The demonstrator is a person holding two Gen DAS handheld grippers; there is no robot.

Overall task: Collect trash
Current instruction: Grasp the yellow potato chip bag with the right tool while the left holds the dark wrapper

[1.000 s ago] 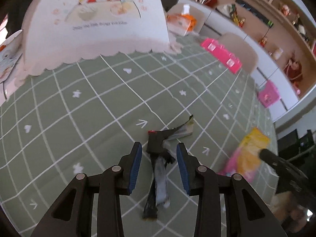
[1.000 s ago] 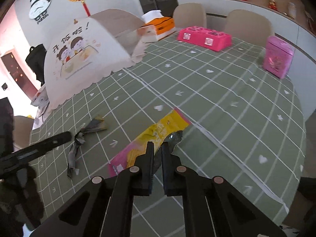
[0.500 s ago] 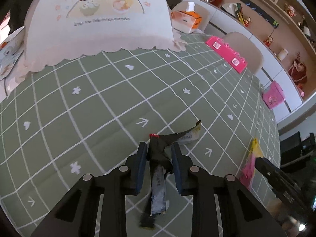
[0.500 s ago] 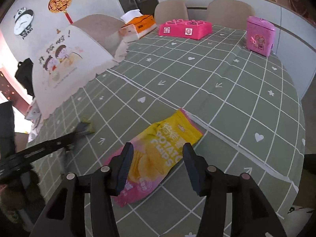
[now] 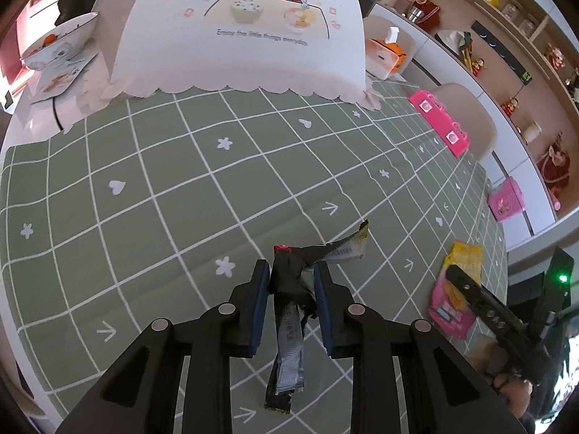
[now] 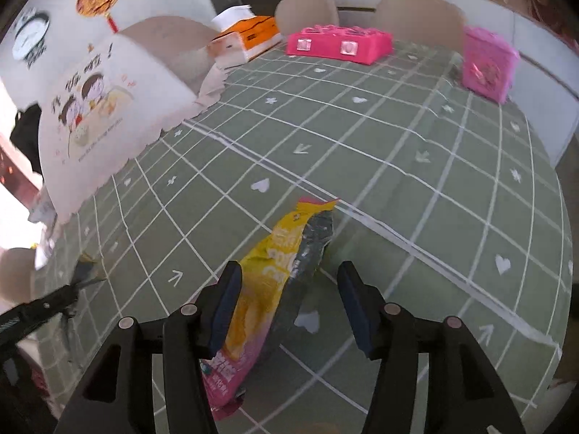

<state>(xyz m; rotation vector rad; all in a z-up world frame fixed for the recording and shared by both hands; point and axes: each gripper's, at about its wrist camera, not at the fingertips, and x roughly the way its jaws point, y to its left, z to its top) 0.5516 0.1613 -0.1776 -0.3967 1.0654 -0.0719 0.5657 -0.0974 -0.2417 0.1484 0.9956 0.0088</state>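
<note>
A: Left gripper (image 5: 291,282) noted pointing down at the green checked tablecloth (image 5: 152,188). Its blue pads are pinched on a crumpled dark wrapper (image 5: 291,289). A grey strip of the wrapper hangs below the pads, and a torn end with a yellowish edge sticks out to the right. Whether the strip's lower end touches the cloth cannot be told.

B: Right gripper (image 6: 289,289) recorded with jaws spread wide, having just been opening. A yellow and pink chip bag (image 6: 267,289) lies flat on the cloth between them. The left pad is just beside the bag's edge; no pressing is seen, and the right pad stands well clear.

A: The same bag is seen from the left wrist camera, far right on the cloth, partly covered by the other gripper's black finger.

B: Background noted: a white mesh food cover (image 6: 108,108) with cartoon children at the far left of the table, an orange tissue box (image 6: 249,36) beside it, a pink toy stove (image 6: 340,43) and a pink box (image 6: 486,65) along the far edge.

A: A bowl (image 5: 59,45) is seen left of the food cover. Frame from the right wrist is somewhat blurred.
</note>
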